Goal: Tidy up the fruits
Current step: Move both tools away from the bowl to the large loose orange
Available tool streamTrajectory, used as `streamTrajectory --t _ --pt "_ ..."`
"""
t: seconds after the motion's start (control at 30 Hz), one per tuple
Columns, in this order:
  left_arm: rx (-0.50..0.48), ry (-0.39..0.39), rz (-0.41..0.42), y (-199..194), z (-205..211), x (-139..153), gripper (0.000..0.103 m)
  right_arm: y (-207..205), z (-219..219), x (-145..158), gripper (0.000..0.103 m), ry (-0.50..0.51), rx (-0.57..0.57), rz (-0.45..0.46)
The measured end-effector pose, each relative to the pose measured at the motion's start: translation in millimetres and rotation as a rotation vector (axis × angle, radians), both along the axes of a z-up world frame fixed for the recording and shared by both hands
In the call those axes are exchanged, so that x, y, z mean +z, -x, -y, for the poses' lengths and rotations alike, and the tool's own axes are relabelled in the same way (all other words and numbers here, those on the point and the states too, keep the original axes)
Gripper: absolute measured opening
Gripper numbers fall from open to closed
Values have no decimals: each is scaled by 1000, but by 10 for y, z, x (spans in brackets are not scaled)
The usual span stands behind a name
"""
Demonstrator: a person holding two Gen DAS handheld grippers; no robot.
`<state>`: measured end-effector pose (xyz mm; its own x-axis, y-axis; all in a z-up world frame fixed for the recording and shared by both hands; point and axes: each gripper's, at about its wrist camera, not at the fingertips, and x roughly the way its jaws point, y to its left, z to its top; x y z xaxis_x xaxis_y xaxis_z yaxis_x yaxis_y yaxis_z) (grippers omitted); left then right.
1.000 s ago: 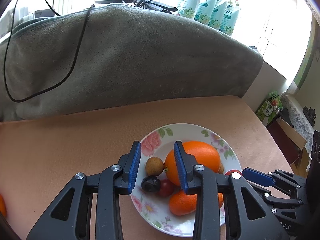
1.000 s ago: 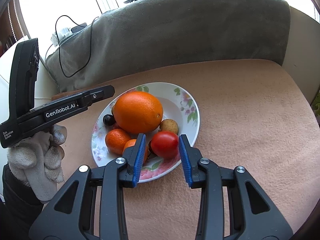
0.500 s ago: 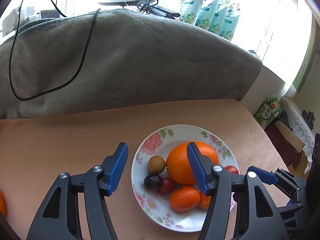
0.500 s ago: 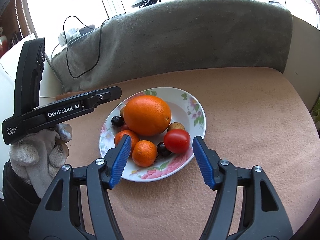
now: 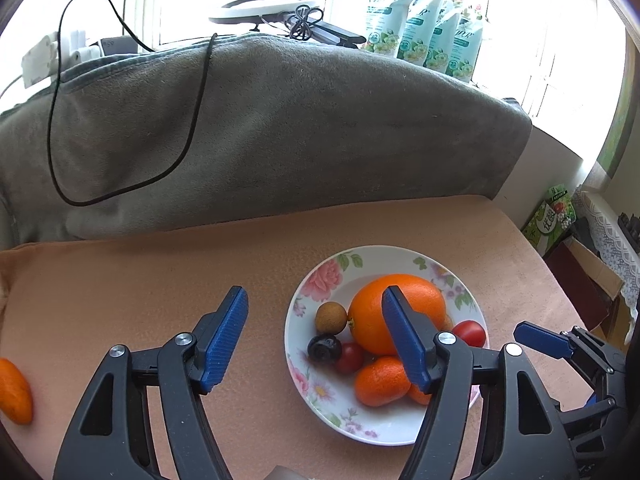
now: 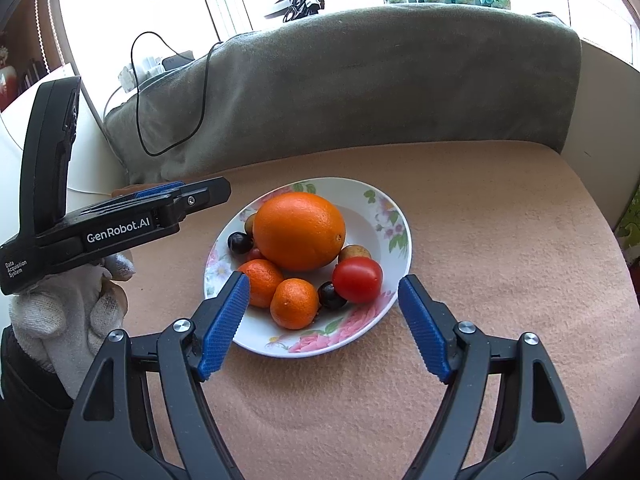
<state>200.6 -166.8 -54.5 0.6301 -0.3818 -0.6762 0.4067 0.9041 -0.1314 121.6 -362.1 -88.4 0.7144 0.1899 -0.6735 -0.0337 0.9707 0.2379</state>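
A flowered plate (image 5: 320, 400) (image 6: 372, 224) on the peach cloth holds a big orange (image 5: 424, 300) (image 6: 298, 232), a red tomato (image 5: 472, 330) (image 6: 357, 280), two mandarins (image 6: 294, 302), a brown longan (image 5: 331, 317) and dark grapes (image 5: 324, 346). My left gripper (image 5: 314, 292) hovers over the plate's left side, its jaws opening, nothing pressed between them. The right gripper (image 6: 324, 278) hangs above the plate's near rim, its jaws also opening and empty. One loose mandarin (image 5: 14, 392) lies on the cloth at the far left.
A grey blanket (image 5: 280, 120) with a black cable (image 5: 192, 128) rises behind the table. Green-white pouches (image 5: 424, 28) stand on the sill. A cardboard box (image 5: 580, 272) sits past the right edge. A gloved hand (image 6: 60, 312) carries the left gripper.
Both grippers' jaws have spread from nearly shut to wide apart. The fruit on the plate has not shifted.
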Motion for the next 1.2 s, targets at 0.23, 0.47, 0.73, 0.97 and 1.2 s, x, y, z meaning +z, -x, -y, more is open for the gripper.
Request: streamTrajectory --t 0.23,0.47,0.73,0.97,1.2 --pt "50 -8 30 100 -142 61 73 50 -52 23 80 9 6 5" --pt "100 -10 38 219 -354 104 73 89 -145 105 80 14 21 23" --pt "177 3 46 422 -757 143 73 74 -415 179 80 25 78 34" --pt "248 -12 60 600 -1166 153 73 -16 -719 198 80 22 138 29" --pt "331 -12 57 767 -1597 91 73 -113 -999 199 80 0 200 13"
